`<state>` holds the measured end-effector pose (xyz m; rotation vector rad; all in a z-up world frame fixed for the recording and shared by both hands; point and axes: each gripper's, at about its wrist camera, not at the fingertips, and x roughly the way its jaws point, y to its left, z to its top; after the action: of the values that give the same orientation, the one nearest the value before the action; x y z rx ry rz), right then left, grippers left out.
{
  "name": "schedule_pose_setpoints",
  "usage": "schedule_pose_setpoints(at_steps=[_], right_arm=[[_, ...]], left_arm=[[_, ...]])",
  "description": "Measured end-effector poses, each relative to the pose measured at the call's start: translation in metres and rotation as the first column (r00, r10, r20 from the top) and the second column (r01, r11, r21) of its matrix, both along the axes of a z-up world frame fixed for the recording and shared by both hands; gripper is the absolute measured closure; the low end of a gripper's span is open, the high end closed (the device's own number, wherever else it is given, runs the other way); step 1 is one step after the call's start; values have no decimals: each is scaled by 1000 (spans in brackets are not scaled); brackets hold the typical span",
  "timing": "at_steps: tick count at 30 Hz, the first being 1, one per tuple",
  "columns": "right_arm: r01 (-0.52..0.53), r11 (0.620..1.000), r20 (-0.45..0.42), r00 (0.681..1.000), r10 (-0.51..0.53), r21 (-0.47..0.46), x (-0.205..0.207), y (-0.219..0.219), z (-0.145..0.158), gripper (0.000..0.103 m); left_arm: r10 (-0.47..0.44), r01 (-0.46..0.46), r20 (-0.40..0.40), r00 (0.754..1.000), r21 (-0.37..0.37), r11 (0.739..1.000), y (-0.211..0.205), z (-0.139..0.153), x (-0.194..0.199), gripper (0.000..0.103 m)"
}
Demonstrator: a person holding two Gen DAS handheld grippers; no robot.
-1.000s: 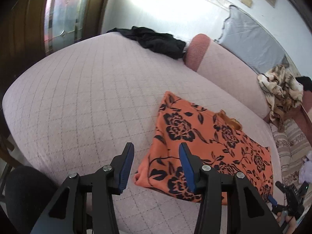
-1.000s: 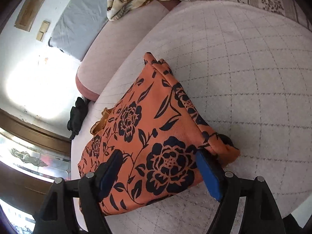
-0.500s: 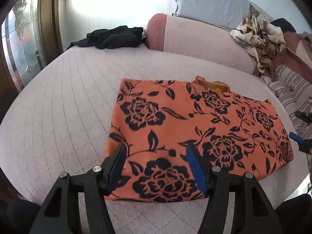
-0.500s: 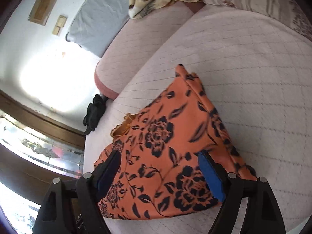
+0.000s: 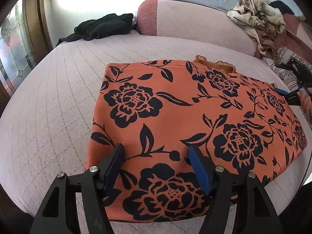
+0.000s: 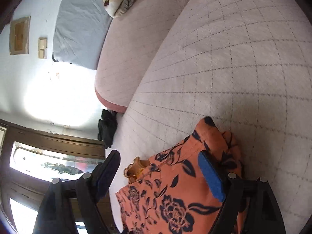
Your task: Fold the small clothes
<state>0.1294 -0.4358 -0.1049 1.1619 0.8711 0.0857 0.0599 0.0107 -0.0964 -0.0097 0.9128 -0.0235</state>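
An orange garment with a black flower print [image 5: 175, 107] lies flat, folded into a rectangle, on the pink quilted bed [image 5: 48, 117]. My left gripper [image 5: 156, 150] hangs over the garment's near edge. Its jaws are opening, and the cloth lies under them, not pinched between them. In the right wrist view the garment [image 6: 175, 195] fills the lower middle, with a frilled orange hem sticking out at its left side. My right gripper [image 6: 159, 156] stands open above that end and grips nothing. From the left wrist view the right gripper [image 5: 288, 95] shows at the garment's far right end, held by a hand.
A black garment [image 5: 101, 29] lies crumpled at the bed's far left corner. A pink bolster [image 5: 195, 23] runs along the back with a brown patterned blanket [image 5: 259, 19] on it. A glazed wooden door [image 5: 11, 48] stands left. Bare quilt [image 6: 234, 68] stretches beyond the garment.
The left gripper has rolled level, come over the garment's near edge, and its jaws have widened. The right gripper has drawn back from the cloth towards its end, still open.
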Motion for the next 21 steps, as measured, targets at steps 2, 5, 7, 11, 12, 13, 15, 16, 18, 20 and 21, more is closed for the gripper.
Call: schedule_pose_setpoints(at_steps=[2, 5, 7, 11, 12, 13, 15, 16, 18, 20, 21], right_arm=[[2, 999, -46, 999, -1, 39, 12, -7, -23, 19], [53, 999, 19, 998, -53, 6, 9, -14, -7, 19], [53, 998, 51, 997, -52, -15, -1, -13, 9, 19], [-2, 994, 86, 996, 12, -111, -44, 7, 44, 18], [-18, 994, 96, 995, 29, -110, -57, 16, 50, 18], [-32, 994, 106, 993, 43, -101, -75, 23, 57, 18], [-67, 996, 129, 989, 75, -65, -110, 44, 62, 18], [-90, 995, 132, 987, 95, -43, -127, 53, 61, 16], [-104, 994, 120, 987, 105, -10, -153, 73, 47, 15], [-89, 996, 38, 995, 89, -3, -161, 78, 18, 15], [-32, 999, -28, 999, 32, 5, -167, 73, -2, 17]], left_arm=[[-4, 4, 0, 1000, 21, 1000, -5, -2, 3, 33], [8, -8, -14, 1000, -1, 1000, -3, 3, 6, 33], [24, -24, -8, 1000, -11, 1000, -1, 10, 7, 33], [27, -26, 42, 999, -24, 999, -4, 28, 5, 33], [25, -24, 52, 998, -29, 999, -6, 30, 5, 33], [23, -21, 58, 998, -29, 999, -8, 31, 4, 33], [19, -17, 53, 998, -30, 999, -13, 32, 3, 33], [17, -15, 49, 999, -36, 999, -15, 33, 2, 33], [7, -5, 44, 999, -46, 999, -21, 33, 0, 33], [-14, 15, 34, 999, -53, 998, -27, 36, -3, 33], [-23, 24, 28, 999, -47, 999, -31, 36, -3, 33]])
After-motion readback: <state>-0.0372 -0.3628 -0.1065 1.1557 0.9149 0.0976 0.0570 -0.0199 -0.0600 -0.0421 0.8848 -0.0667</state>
